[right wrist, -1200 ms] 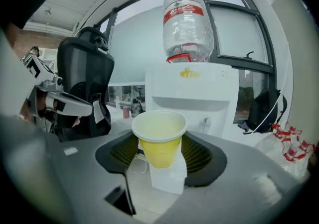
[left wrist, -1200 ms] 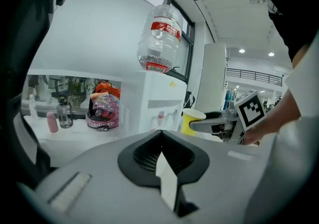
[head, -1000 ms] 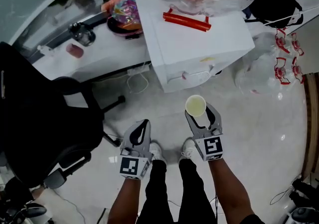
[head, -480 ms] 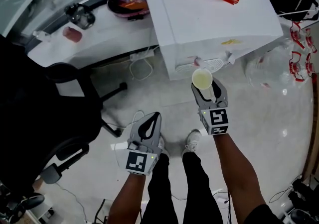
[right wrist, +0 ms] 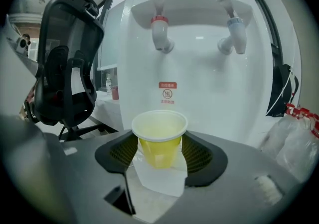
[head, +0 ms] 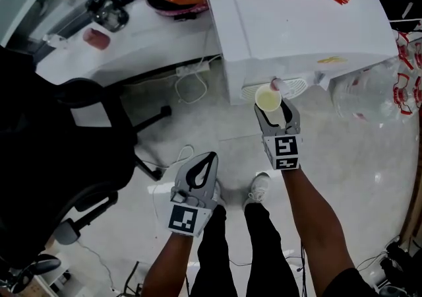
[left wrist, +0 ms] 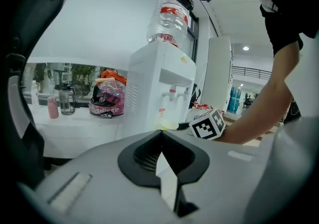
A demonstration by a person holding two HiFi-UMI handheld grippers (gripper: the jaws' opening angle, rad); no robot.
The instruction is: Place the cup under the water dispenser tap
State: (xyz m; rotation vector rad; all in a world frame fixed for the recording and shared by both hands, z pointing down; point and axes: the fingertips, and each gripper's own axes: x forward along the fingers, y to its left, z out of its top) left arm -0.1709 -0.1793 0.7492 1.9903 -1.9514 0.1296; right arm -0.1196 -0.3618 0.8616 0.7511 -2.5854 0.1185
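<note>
- Cup (right wrist: 159, 141): yellow plastic with a white rim, upright, and only its pale inner wall and bottom show inside.
- The right gripper (head: 273, 111) is clamped on it, one jaw pressing each side of the cup's lower body.
- The cup sits close in front of the white water dispenser (right wrist: 199, 76), lower than the red tap (right wrist: 160, 33) and a little to the near side of it. The blue tap (right wrist: 233, 35) is further right.
- In the head view the cup's rim lies just beside the red tap, at the dispenser's front edge.
- The left gripper (left wrist: 160, 143) has its jaws together with nothing between them. It is held to the left of the dispenser and well apart from the cup.
- A clear water bottle (left wrist: 169, 19) with a red label stands upside down on top of the dispenser. Its water level cannot be made out.
- On the white desk (head: 132, 51) left of the dispenser are a clear jar (left wrist: 66, 101) with a dark lid, a pink tumbler (left wrist: 53, 107) and a pink and orange helmet (left wrist: 107, 99). Their contents cannot be made out.
- A black office chair (head: 59, 150) stands on the near left.
- A clear plastic bag (right wrist: 294, 143) lies to the right of the dispenser.
</note>
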